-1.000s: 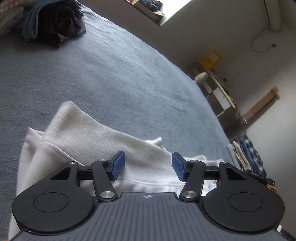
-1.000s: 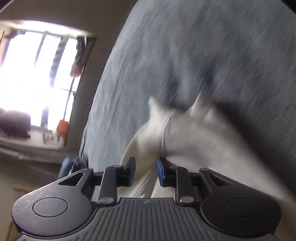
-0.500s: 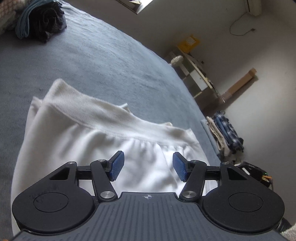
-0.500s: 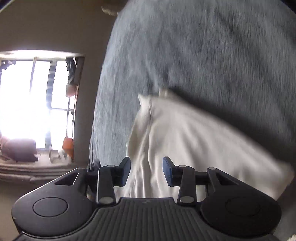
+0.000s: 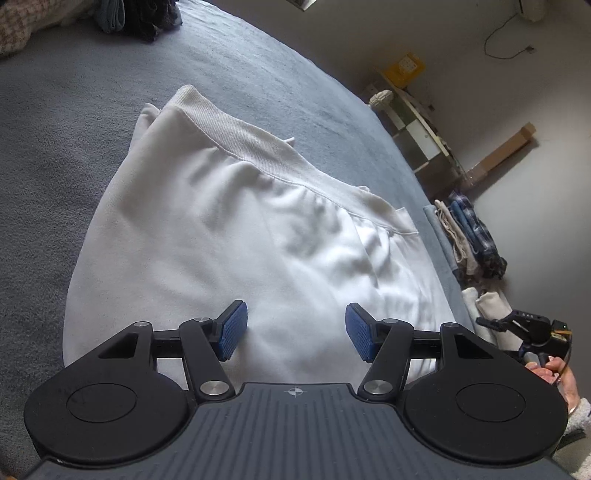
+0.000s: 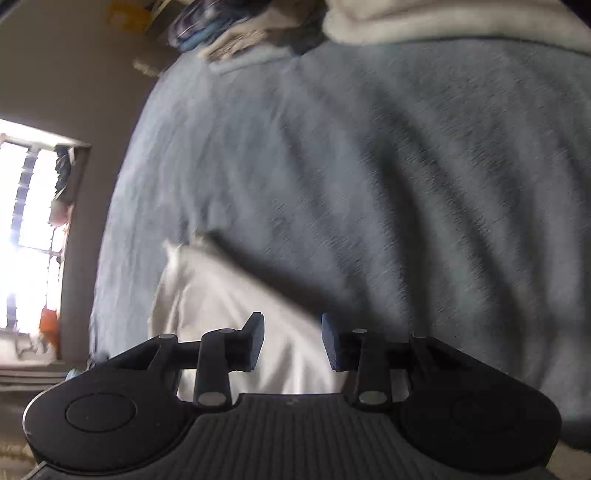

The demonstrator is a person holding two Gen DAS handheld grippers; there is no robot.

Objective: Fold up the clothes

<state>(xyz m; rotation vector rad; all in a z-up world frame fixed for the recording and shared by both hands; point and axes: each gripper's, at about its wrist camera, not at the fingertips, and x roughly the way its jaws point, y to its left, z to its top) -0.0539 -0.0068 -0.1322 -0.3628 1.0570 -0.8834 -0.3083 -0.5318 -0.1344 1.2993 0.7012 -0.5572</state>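
Note:
A white garment (image 5: pixel 229 229) with a ribbed waistband (image 5: pixel 236 129) lies folded on the grey-blue bed (image 5: pixel 74 110). My left gripper (image 5: pixel 295 334) hovers over the garment's near end, open, with nothing between its blue pads. At that view's right edge a hand (image 5: pixel 559 374) grasps the right gripper's black body. The right wrist view is blurred: my right gripper (image 6: pixel 292 341) hangs above the garment's edge (image 6: pixel 229 306). Its jaws are closing, with a clear gap and no cloth pinched.
A heap of dark and teal clothes (image 5: pixel 140 18) sits at the bed's far end. Folded plaid and beige clothes (image 5: pixel 469 236) are stacked at the bed's right edge. A shelf with a yellow box (image 5: pixel 404 66) stands by the wall. A bright window (image 6: pixel 26 240) lies left.
Both grippers drew back from the garment, so more of it shows in the left view. The right jaws stand wider than a second ago, and that view swung across the bed.

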